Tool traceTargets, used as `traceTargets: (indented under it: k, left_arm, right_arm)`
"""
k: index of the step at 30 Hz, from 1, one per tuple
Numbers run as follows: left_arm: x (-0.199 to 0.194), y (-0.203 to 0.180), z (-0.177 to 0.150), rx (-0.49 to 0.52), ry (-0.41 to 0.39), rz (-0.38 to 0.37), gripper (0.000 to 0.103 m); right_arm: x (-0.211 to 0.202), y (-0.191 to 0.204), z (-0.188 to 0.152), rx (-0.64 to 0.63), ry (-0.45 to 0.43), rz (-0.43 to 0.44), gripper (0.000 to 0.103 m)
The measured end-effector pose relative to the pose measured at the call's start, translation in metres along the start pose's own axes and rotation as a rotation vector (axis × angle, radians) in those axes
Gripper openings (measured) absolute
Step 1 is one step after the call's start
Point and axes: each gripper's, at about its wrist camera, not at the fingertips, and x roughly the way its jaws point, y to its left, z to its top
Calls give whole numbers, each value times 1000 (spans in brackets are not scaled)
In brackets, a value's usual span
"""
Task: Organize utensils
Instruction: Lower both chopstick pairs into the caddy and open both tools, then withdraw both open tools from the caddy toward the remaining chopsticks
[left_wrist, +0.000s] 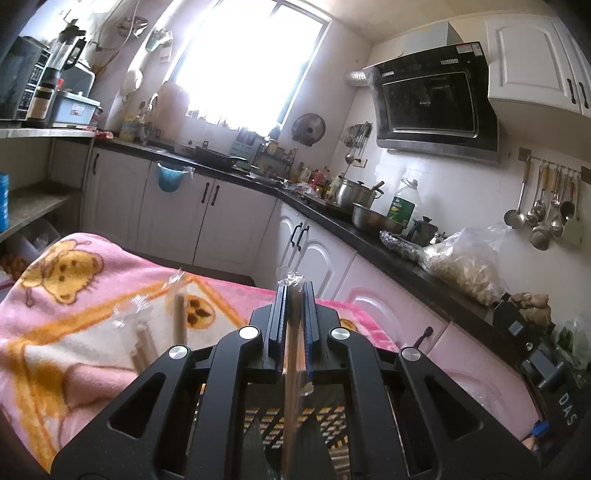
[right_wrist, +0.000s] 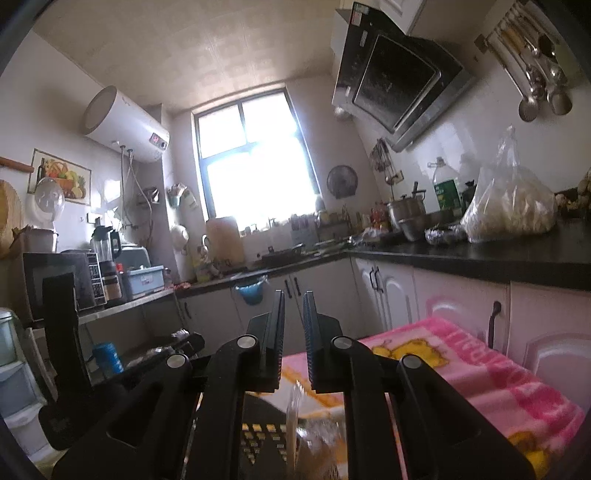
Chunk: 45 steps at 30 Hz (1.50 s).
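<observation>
My left gripper (left_wrist: 294, 291) is shut on a pair of wooden chopsticks in a clear plastic wrapper (left_wrist: 293, 354). It holds them upright over a black mesh basket (left_wrist: 332, 417), and their lower end is hidden below the fingers. More wrapped wooden chopsticks (left_wrist: 179, 317) lie blurred on the pink cartoon blanket (left_wrist: 74, 332) to the left. My right gripper (right_wrist: 293, 295) is open by a narrow gap with nothing between its fingertips. Below it a wrapped chopstick (right_wrist: 292, 417) stands in the mesh basket (right_wrist: 258, 435), beside the blanket (right_wrist: 498, 376).
A black L-shaped countertop (left_wrist: 369, 236) over white cabinets holds pots (left_wrist: 354, 192), a green-labelled oil bottle (left_wrist: 404, 206) and a big plastic bag (left_wrist: 465, 262). Ladles hang on a wall rail (left_wrist: 546, 206). A shelf with appliances (right_wrist: 92, 280) stands at the left.
</observation>
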Motion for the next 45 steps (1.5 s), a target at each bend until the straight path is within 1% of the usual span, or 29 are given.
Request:
traceTargets:
  k: [4, 5, 6, 7, 8, 10, 12, 15, 19, 23, 25, 27, 29, 31, 34, 37, 42, 45]
  left_arm:
    - [-2, 1, -3, -2, 23, 4, 2]
    - [-3, 2, -4, -5, 29, 5, 2]
    - [-4, 3, -4, -7, 34, 6, 4]
    - [-5, 4, -5, -10, 42, 5, 7]
    - [-6, 5, -5, -12, 50, 5, 9]
    - [-7, 6, -4, -18, 67, 2, 16]
    - [-9, 7, -3, -18, 92, 1, 21]
    - [-14, 8, -3, -22, 110, -1, 25]
    - [-26, 9, -4, -28, 138, -3, 37]
    - [-40, 11, -6, -39, 165, -16, 46]
    - [-46, 11, -7, -44, 174, -19, 55]
    - [-52, 10, -9, -43, 186, -23, 59]
    - [-58, 9, -12, -35, 198, -26, 65]
    - [-65, 6, -15, -23, 210, -31, 75]
    - [-74, 5, -20, -13, 227, -33, 84]
    - [-82, 4, -27, -5, 246, -33, 90]
    - [-91, 4, -38, 7, 271, -24, 91]
    - [-95, 0, -45, 22, 289, -18, 91]
  right_arm:
    - [-6, 1, -1, 3, 39, 8, 11]
    - [-8, 1, -1, 7, 54, 14, 18]
    - [-10, 1, -1, 18, 71, 27, 30]
    - [-11, 0, 0, 23, 78, 34, 35]
    - [-14, 2, 0, 23, 85, 42, 38]
    - [-19, 5, 1, 9, 104, 54, 38]
    - [-24, 8, 2, 1, 117, 56, 42]
    - [-33, 11, 3, 2, 145, 67, 48]
    - [-43, 14, 2, -5, 180, 52, 52]
    - [-54, 15, -4, -8, 223, 39, 56]
    - [-58, 14, -6, -4, 240, 37, 57]
    - [-63, 13, -9, 7, 255, 26, 59]
    - [-68, 12, -12, 15, 275, 18, 59]
    - [-73, 10, -14, 18, 288, 11, 60]
    - [-81, 9, -19, 22, 310, 0, 63]
    - [-88, 6, -23, 31, 335, -12, 64]
    - [-98, 3, -28, 30, 370, -24, 64]
    - [-103, 3, -31, 32, 391, -16, 64]
